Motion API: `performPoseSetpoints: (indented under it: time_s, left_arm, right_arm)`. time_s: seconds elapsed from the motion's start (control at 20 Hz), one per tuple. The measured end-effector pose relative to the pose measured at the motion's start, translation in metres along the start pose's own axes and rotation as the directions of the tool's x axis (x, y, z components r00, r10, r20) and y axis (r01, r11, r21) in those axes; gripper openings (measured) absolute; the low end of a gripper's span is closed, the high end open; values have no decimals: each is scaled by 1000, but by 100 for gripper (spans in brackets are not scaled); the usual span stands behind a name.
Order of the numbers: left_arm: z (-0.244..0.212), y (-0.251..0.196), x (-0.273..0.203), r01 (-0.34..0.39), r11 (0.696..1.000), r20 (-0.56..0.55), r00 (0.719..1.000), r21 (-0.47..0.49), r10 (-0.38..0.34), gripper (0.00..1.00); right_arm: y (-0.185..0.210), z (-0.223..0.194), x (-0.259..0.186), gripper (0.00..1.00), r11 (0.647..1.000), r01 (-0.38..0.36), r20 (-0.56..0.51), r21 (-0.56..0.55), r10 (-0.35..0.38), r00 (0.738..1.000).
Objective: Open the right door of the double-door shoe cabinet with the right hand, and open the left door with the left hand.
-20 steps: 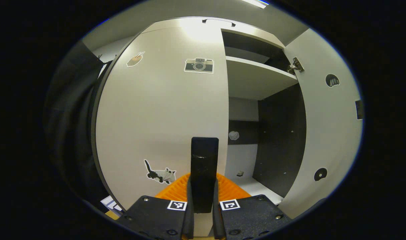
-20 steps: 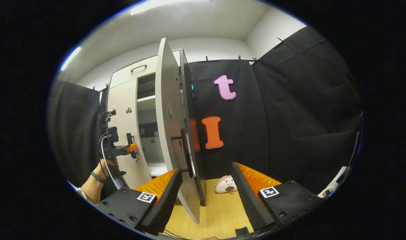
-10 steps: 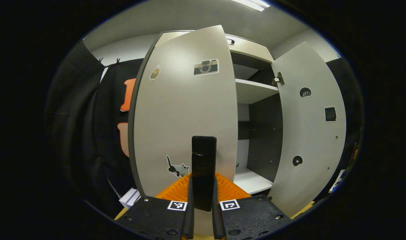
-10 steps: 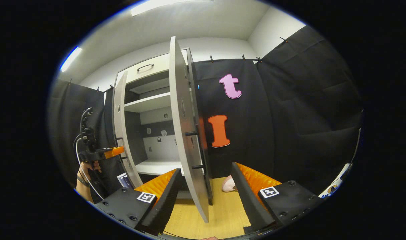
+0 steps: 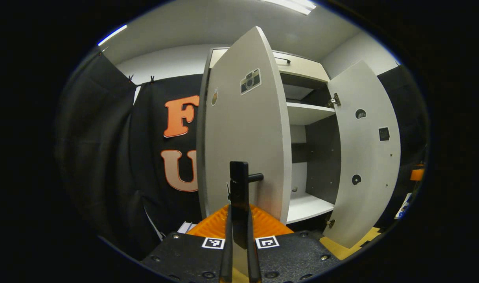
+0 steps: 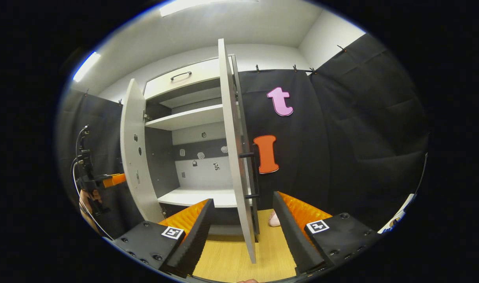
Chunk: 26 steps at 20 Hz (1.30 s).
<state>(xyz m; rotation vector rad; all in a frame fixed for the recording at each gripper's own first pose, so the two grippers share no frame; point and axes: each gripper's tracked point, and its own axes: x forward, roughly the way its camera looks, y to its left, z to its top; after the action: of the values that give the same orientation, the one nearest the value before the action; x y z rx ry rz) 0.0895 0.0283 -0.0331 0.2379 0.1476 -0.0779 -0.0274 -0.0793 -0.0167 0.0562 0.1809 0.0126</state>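
The shoe cabinet (image 5: 307, 113) stands with both doors swung out and its white shelves showing. In the left gripper view the left door (image 5: 243, 141), with a camera sticker, is angled toward me, and my left gripper (image 5: 239, 232) is shut on its black bar handle (image 5: 239, 184). The right door (image 5: 365, 157) hangs wide at the right. In the right gripper view the right door (image 6: 235, 157) is nearly edge-on, its handle (image 6: 256, 173) on the far side. My right gripper (image 6: 245, 230) is open, the door's lower edge between its fingers without touching. The left gripper (image 6: 96, 181) and a hand show beside the left door (image 6: 133, 157).
A drawer with a black handle (image 6: 182, 74) tops the cabinet. A small plush toy (image 6: 274, 220) lies on the wooden floor (image 6: 227, 261) behind the right door. White booklets (image 5: 186, 227) lie low by the left door. Black cloth walls close in on both sides.
The left door has swung from shut to well open, pulled by my left gripper on its handle. The right door has opened a little wider; my right gripper stays open.
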Motion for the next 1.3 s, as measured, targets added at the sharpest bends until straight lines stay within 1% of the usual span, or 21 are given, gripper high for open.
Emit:
performPoseSetpoints:
  time_s: [0.05, 0.15, 0.2, 0.25, 0.4, 0.5, 0.55, 0.6, 0.65, 0.7, 0.85, 0.9, 1.05, 1.15, 1.2, 1.3]
  left_arm:
    - [1, 4, -1, 8, 1000, 4, 1000, -7, -8, 12]
    - [0, 9, -4, 24, 1000, 14, 1000, -12, -24, 12]
    - [0, 13, -6, 15, 1000, 22, 1000, 3, -15, 12]
    - [2, 20, -7, -5, 1000, 33, 999, 27, 4, 12]
    - [5, 52, -13, -100, 989, 60, 994, 112, 94, 10]
    - [5, 76, -13, -145, 983, 62, 988, 115, 139, 7]
    - [10, 89, -14, -136, 987, 70, 989, 90, 130, 5]
    - [11, 94, -13, -114, 993, 69, 991, 39, 112, 2]
    - [11, 101, -12, -103, 995, 68, 992, 0, 103, 2]
    - [10, 103, -12, -91, 996, 64, 994, -7, 91, 2]
    - [13, 108, -12, -63, 998, 72, 996, 18, 62, 2]
    - [12, 110, -11, -49, 998, 74, 996, 27, 47, 7]
    - [10, 108, -14, 11, 998, 80, 997, 60, -16, 5]
    - [7, 108, -23, 37, 996, 73, 996, 85, -43, 5]
    - [8, 110, -30, 30, 996, 72, 997, 78, -35, 5]
    - [11, 114, -53, -33, 997, 75, 997, 63, 28, 6]
  right_arm:
    - [3, 0, 3, 87, 1000, -3, -2, 0, 3, 1000]
    - [12, -1, 7, 87, 1000, -14, -5, 4, 14, 1000]
    - [15, -2, 8, 87, 1000, -16, -5, 2, 16, 1000]
    - [17, -4, 8, 87, 1000, -14, -6, -3, 14, 1000]
    - [20, -10, 8, 87, 1000, -4, -9, -16, 4, 1000]
    - [23, -10, 9, 87, 1000, -8, -10, -11, 8, 1000]
    - [24, -8, 11, 87, 1000, -10, -8, -7, 10, 1000]
    - [26, -8, 11, 87, 1000, -11, -6, -5, 11, 1000]
    - [27, -7, 12, 87, 1000, -10, -5, -3, 10, 1000]
    - [28, -7, 13, 87, 1000, -9, -5, 0, 9, 1000]
    - [31, -9, 17, 87, 1000, -4, -17, -5, 4, 1000]
    - [32, -10, 17, 87, 1000, -5, -23, -7, 5, 1000]
    - [42, -9, 19, 87, 1000, -19, -35, -5, 19, 999]
    - [48, -7, 18, 87, 999, -36, -35, -8, 36, 999]
    - [51, -5, 18, 87, 999, -42, -35, -15, 42, 999]
    - [55, -2, 19, 87, 998, -52, -35, -30, 51, 998]
